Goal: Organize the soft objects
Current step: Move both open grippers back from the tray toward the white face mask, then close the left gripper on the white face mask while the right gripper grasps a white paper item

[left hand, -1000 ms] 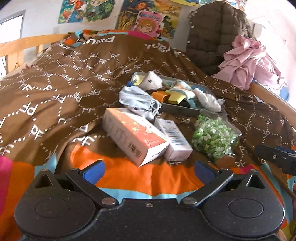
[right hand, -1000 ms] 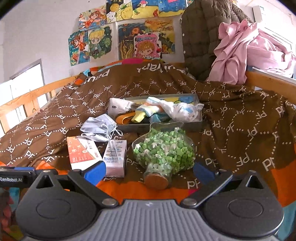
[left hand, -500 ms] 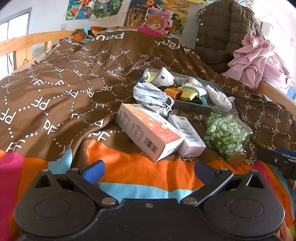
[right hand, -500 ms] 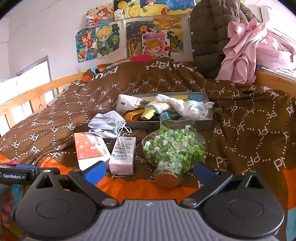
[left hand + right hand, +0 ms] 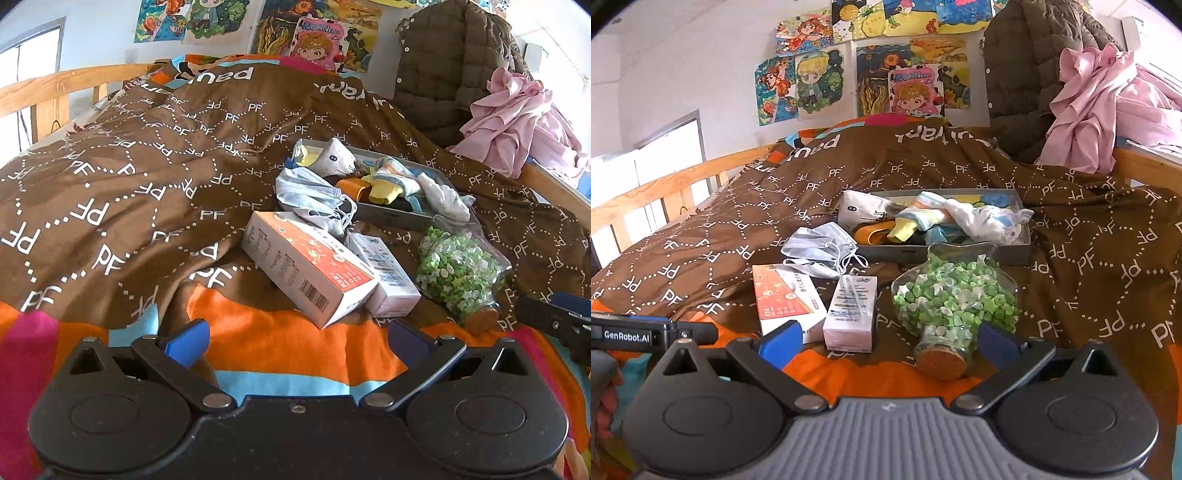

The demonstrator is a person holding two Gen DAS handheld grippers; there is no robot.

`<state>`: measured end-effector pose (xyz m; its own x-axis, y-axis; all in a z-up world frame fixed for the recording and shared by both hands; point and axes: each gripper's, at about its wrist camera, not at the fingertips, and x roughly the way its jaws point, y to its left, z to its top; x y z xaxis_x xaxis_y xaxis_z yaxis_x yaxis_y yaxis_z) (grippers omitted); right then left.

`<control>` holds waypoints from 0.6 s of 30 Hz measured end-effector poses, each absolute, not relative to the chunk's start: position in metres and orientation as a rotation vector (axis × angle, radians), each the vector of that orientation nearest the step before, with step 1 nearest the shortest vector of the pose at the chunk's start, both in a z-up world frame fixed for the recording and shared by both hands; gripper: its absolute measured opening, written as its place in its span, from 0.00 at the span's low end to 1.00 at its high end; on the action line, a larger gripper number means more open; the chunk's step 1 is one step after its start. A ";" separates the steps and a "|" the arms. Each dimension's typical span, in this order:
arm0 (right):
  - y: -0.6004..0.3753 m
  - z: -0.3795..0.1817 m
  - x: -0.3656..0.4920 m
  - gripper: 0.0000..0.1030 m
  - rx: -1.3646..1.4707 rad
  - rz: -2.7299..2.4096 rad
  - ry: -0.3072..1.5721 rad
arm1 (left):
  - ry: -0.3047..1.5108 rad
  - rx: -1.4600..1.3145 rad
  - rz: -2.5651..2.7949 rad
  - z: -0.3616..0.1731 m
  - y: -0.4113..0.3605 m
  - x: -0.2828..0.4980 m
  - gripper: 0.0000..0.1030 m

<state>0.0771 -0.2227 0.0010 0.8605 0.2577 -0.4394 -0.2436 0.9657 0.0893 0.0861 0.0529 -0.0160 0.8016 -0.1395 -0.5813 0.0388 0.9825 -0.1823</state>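
Note:
A grey tray (image 5: 391, 218) (image 5: 1027, 240) on the bed holds several socks and soft cloths, among them a white sock (image 5: 986, 221) and a yellow one (image 5: 384, 192). Crumpled face masks (image 5: 314, 199) (image 5: 820, 247) lie on the blanket just left of the tray. My left gripper (image 5: 299, 336) is open and empty, low over the orange blanket edge, short of the boxes. My right gripper (image 5: 886, 339) is open and empty, just before the jar's cork.
An orange-white box (image 5: 306, 266) (image 5: 786, 295) and a small white box (image 5: 384, 273) (image 5: 851, 310) lie in front of the masks. A glass jar of green paper stars (image 5: 458, 269) (image 5: 955, 299) lies beside them. A jacket (image 5: 454, 66) and pink cloth (image 5: 517, 118) hang at the right rail.
Both grippers have pulled back and risen a little from the objects; the items look smaller and farther. Nothing on the bed has moved. Both grippers stay open.

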 end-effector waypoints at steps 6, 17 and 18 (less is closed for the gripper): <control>-0.220 0.000 0.078 1.00 0.032 0.274 0.459 | 0.620 -0.146 -0.097 -0.010 0.056 0.090 0.99; -0.210 -0.007 0.085 1.00 0.032 0.302 0.480 | 0.579 -0.134 -0.100 0.008 0.068 0.105 0.99; -0.209 -0.007 0.086 1.00 0.039 0.306 0.476 | 0.575 -0.129 -0.102 0.011 0.069 0.106 0.99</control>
<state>0.0864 -0.2087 -0.0069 0.8441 0.2988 -0.4452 -0.2808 0.9537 0.1077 0.1064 0.0688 0.0108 0.8346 -0.1320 -0.5348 0.0599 0.9868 -0.1501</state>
